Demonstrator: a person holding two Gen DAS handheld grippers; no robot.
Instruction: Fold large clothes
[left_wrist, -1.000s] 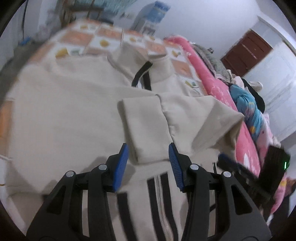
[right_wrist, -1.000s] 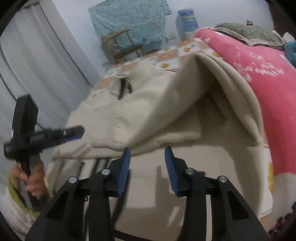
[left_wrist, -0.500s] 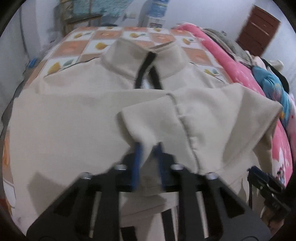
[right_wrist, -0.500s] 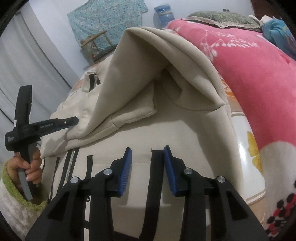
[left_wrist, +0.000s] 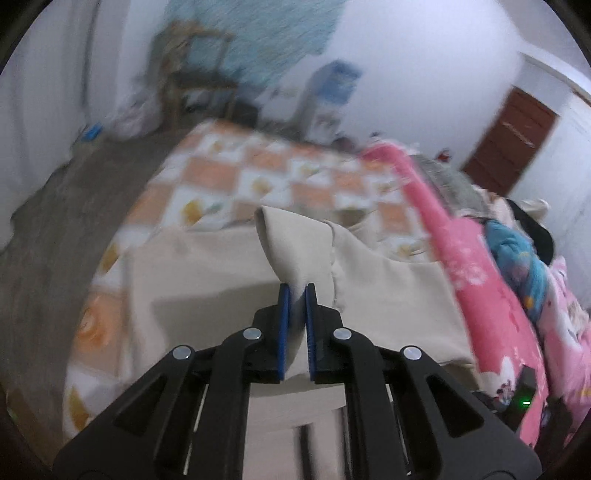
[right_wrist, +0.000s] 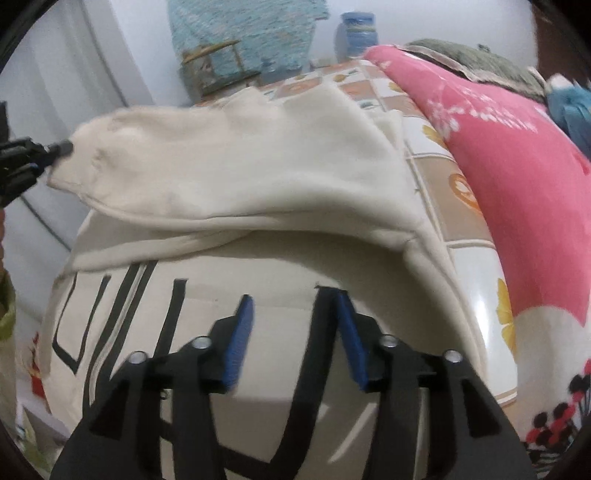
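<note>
Jacket, cream w/ black stripes, lies spread on the bed, covering most of the checked orange-and-white bedspread nearest the cameras. One sleeve is lifted off the body of the garment: left gripper is clenched on its cuff end, blue pads nearly touching w/ cloth pinched between them, sleeve rising up and away from the tips. In right wrist view the same gripper shows at far left edge, holding the cuff so the sleeve stretches across the frame as a raised flap, shadowed gap under it.

Right gripper hangs low over the jacket's lower front, jaws opening, pads apart; a black stripe runs up betw. them but the pads don't press on any cloth (can't tell if the tips touch the fabric below). More black stripes and the zip line sit to its left.

Pink floral blanket is heaped along the right side of the bed, just beside the jacket's edge. Wooden chair and a blue-topped water jug stand by the far wall; dark red door at right in left wrist view, which is blurred.
</note>
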